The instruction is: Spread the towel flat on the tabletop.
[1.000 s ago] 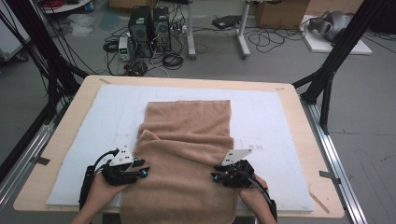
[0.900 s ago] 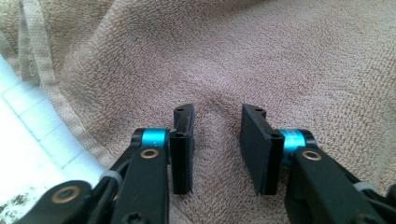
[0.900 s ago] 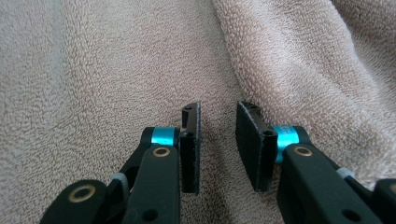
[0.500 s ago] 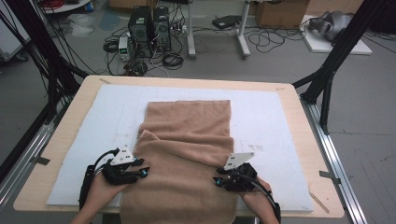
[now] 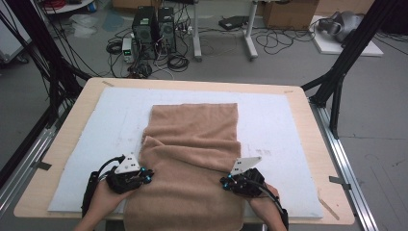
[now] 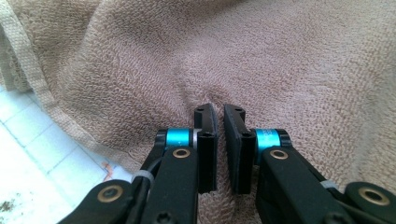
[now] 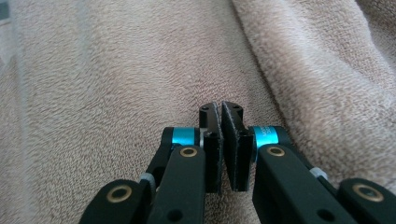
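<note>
A tan terry towel (image 5: 192,139) lies lengthwise on the white mat (image 5: 288,125), and its near end hangs over the table's front edge. A loose fold crosses its middle. My left gripper (image 5: 146,174) sits at the towel's left edge. Its jaws have just been closing and now pinch a small pucker of towel (image 6: 280,56) at the tips (image 6: 218,108). My right gripper (image 5: 225,182) sits at the towel's right edge. Its jaws have also just been closing, and their tips (image 7: 219,106) meet on the towel (image 7: 116,70), beside a thick fold.
The wooden table (image 5: 308,110) has bare mat on both sides of the towel, and a strip of that mat (image 6: 28,154) lies beside the towel's hem. Black frame legs (image 5: 337,86) stand at the table's corners. Computers and cables (image 5: 154,29) sit on the floor beyond.
</note>
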Demonstrator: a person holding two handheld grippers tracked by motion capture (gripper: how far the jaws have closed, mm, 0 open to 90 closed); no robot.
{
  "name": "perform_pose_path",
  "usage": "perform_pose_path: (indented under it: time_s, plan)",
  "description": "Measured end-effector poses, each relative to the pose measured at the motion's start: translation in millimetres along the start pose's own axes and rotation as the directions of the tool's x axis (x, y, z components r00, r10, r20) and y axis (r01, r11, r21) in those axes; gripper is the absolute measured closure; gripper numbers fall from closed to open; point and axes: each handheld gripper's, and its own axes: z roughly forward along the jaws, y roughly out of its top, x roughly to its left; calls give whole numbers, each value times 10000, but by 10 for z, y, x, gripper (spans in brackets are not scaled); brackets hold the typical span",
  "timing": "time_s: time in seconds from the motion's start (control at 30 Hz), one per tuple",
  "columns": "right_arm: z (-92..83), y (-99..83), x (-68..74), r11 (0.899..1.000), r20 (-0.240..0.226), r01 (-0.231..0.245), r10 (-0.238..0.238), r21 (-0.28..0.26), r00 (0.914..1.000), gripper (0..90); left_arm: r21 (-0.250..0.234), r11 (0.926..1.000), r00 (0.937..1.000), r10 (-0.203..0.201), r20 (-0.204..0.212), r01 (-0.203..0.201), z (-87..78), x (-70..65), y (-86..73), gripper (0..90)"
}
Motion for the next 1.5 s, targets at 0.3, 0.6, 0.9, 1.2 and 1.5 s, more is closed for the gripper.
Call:
perform_pose_path:
  time_s: [0.3, 0.6, 0.9, 1.2, 1.5]
  plan:
    - [-301, -40, 347, 9979, -581, 388, -417, -511, 9974, 868, -487, 9963, 9970, 720, 272, -706, -363, -305, -64, 842]
    - [-614, 35, 565, 9906, -882, 674, -781, -1187, 9930, 724, -626, 9913, 9907, 1197, 646, -1157, -639, -493, -74, 633]
    - [-193, 28, 116, 9999, 8, 70, -70, -119, 10000, 571, 59, 9993, 9993, 367, 28, -367, -175, -132, -70, 615]
    - [13, -19, -60, 9996, -728, -228, 242, 193, 9971, 863, 68, 9992, 9992, 401, 4, -401, -75, -85, -25, 855]
    - [-70, 340, -391, 9997, 1244, -144, 168, -201, 9921, 862, -850, 9959, 9890, 187, -1468, -314, 27, 235, 369, 857]
